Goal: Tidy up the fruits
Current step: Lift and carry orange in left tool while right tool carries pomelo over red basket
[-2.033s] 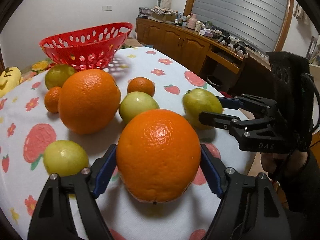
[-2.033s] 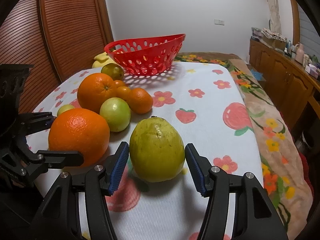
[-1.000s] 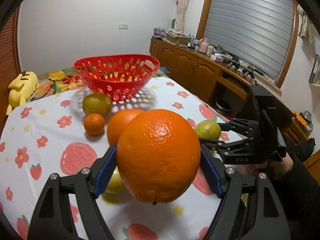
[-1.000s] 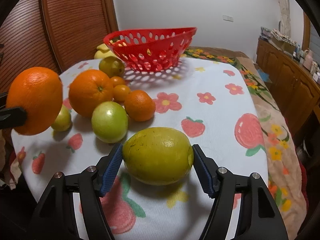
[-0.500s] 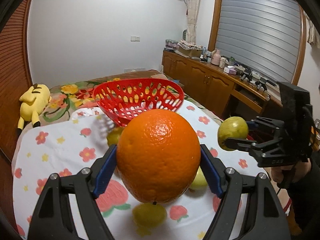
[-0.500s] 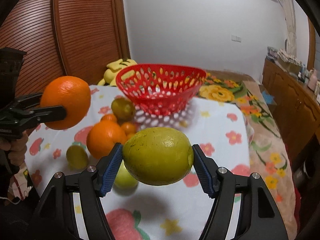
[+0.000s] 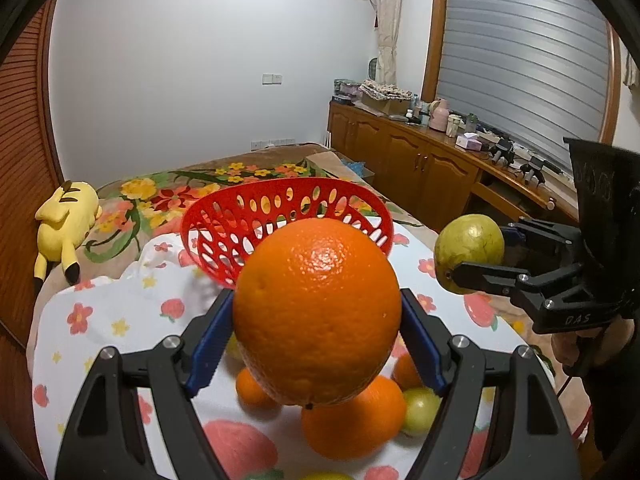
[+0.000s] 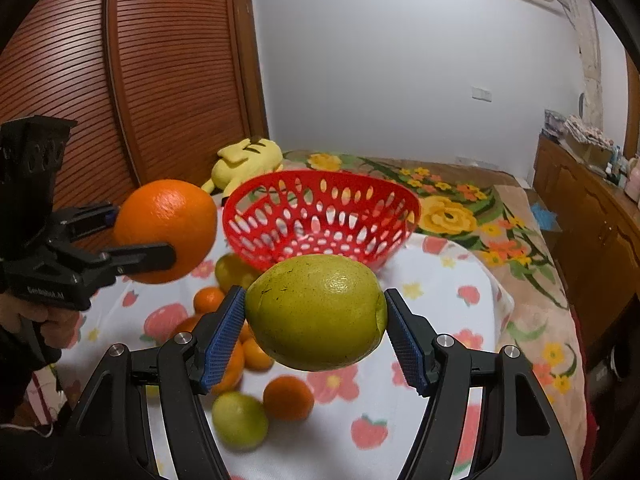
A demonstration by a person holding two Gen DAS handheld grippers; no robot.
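The basket (image 8: 320, 216), centre frame, could be tipped if struck at its rim. The orange (image 7: 316, 312) is clamped by the left gripper (image 7: 316, 344), the green fruit (image 8: 316, 312) by the right gripper (image 8: 316, 332); either could slip from the pads.

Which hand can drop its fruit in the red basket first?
Probably the left, narrowly. The left gripper holds its orange right in front of the red basket, overlapping its rim. The right gripper holds the green fruit nearer the camera.
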